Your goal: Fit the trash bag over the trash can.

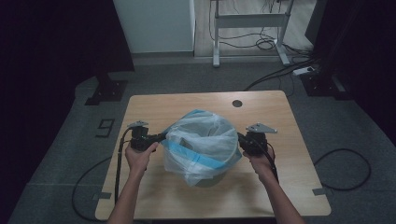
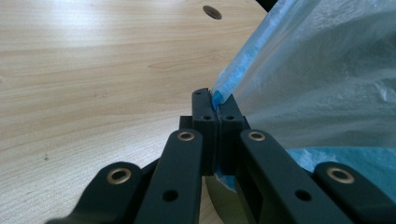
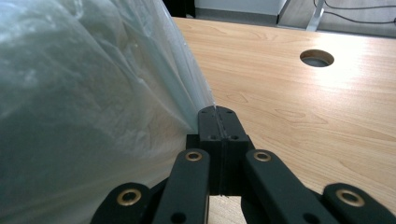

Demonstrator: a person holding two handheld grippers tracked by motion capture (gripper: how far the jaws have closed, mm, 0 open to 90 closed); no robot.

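Bag (image 1: 201, 140): translucent with blue band, draped over bin (image 1: 212, 178) at table (image 1: 280, 196) centre | Left gripper (image 1: 161, 136): jaws clamped on blue bag edge (image 2: 233, 74), at bag's left side | Right gripper (image 1: 240, 137): jaws clamped on clear bag film (image 3: 140, 93), at bag's right side | Bag mouth stretched between both grippers

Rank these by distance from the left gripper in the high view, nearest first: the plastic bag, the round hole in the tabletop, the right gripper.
1. Plastic bag: its blue edge is clamped in the left gripper.
2. Right gripper: across the bag, on its far side.
3. Round hole: near the table's back edge; only slightly farther than the right gripper.
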